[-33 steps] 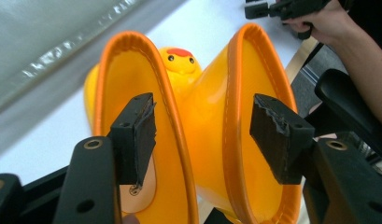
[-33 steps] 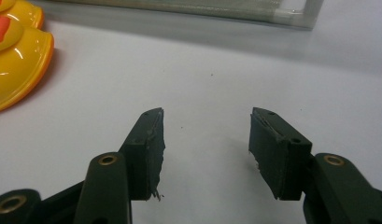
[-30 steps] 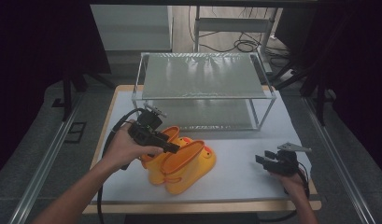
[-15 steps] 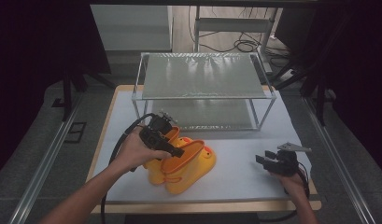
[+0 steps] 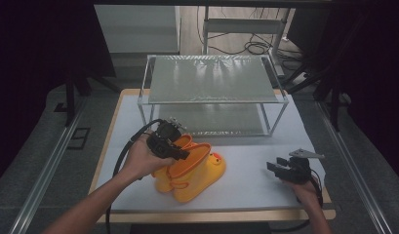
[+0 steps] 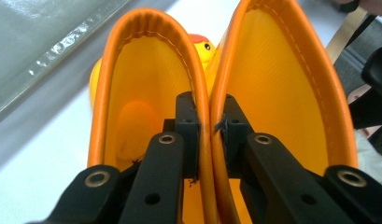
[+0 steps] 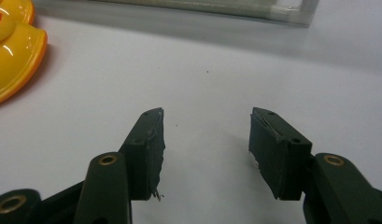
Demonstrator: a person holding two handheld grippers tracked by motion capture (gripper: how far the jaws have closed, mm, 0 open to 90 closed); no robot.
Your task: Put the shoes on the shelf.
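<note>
A pair of yellow rubber boots (image 5: pixel 189 171) with orange rims and duck faces on the toes lies on the white table (image 5: pixel 246 185), near the middle and a little to the left, just in front of a two-level metal rack (image 5: pixel 211 95) that stands at the far side. The left gripper (image 5: pixel 175 148), held in the person's left hand (image 5: pixel 141 158), sits at the open tops of the boots. In the left gripper view its jaws are closed tight on the two adjoining orange rims (image 6: pixel 208 116), one jaw inside each boot, so the two rims are pinched together between them; a duck's eye and orange beak show beyond the left boot's opening. The right gripper (image 5: pixel 279 168) rests low over the bare table at the near right, well apart from the boots, held in the right hand (image 5: pixel 304 187). In the right gripper view its jaws stand apart with bare white tabletop between them, and a boot toe (image 7: pixel 13 51) shows at the far left.
</note>
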